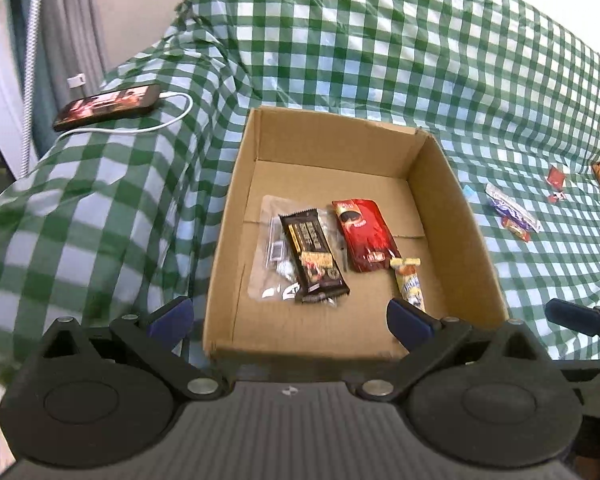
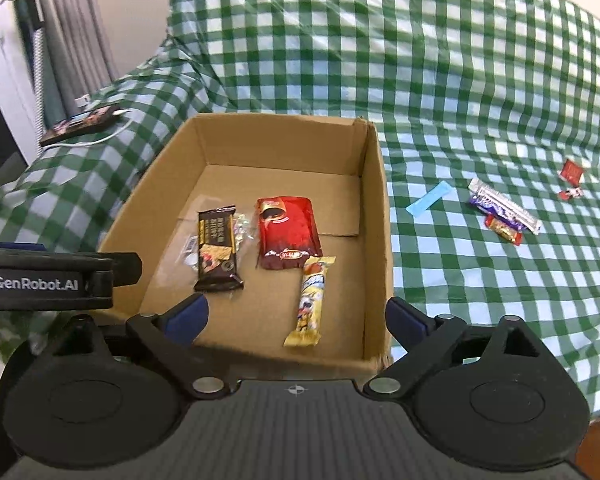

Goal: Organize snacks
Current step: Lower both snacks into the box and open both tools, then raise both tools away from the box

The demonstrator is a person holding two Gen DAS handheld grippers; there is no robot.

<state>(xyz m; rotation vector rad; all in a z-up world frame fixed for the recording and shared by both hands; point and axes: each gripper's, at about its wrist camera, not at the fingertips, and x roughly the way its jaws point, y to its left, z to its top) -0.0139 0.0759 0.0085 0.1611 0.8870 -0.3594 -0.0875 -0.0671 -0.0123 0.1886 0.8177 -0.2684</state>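
Purple-and-silver foil snack bar point(image 2: 504, 208) lies long-axis diagonal, right of your empty, wide-apart right claw point(image 2: 296, 316), the nearer one.

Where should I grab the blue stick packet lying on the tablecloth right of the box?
Grip the blue stick packet across its narrow middle, coming from above with the right gripper. It lies flat, long and thin, clear of the cardboard box.

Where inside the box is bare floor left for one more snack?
The cardboard box is bare along its back wall, behind the red packet, and right of the yellow bar. The left middle, around the black bar, is crowded.
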